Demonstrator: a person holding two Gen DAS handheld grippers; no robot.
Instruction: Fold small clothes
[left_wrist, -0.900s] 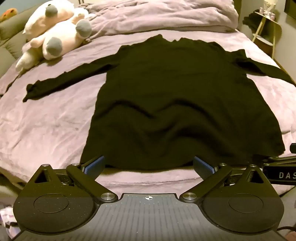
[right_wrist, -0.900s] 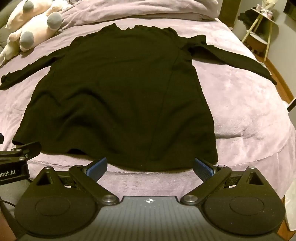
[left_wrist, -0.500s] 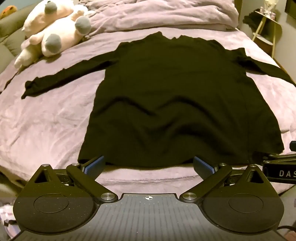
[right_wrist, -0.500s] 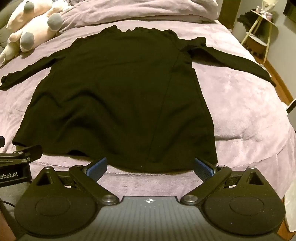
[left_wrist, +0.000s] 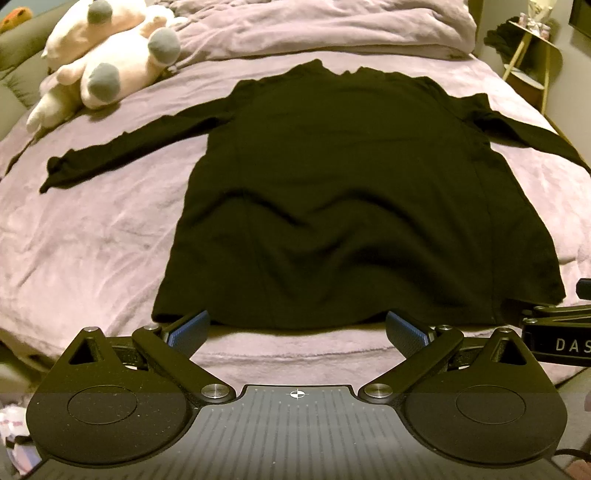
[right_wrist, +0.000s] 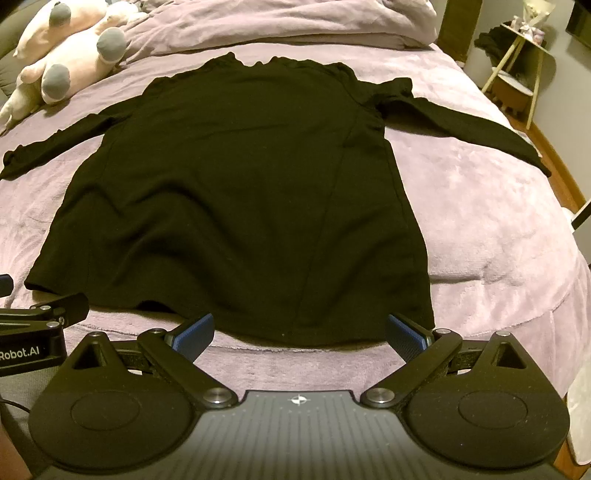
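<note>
A black long-sleeved top (left_wrist: 347, 192) lies flat on the lilac bed cover (left_wrist: 85, 243), hem towards me, both sleeves spread out sideways. It also shows in the right wrist view (right_wrist: 243, 192). My left gripper (left_wrist: 297, 330) is open and empty, its blue pads just short of the hem's left half. My right gripper (right_wrist: 301, 330) is open and empty, just short of the hem's right half. Each gripper's side shows at the edge of the other's view.
White plush toys (left_wrist: 110, 55) lie at the bed's far left. A bunched duvet (left_wrist: 325, 26) lies behind the collar. A small side table (right_wrist: 517, 62) stands off the bed's far right. The bed's right edge (right_wrist: 569, 295) drops to the floor.
Both grippers have drifted slightly left and a little forward, so the top sits a bit further right in the left view. Both stay open; the top has not moved.
</note>
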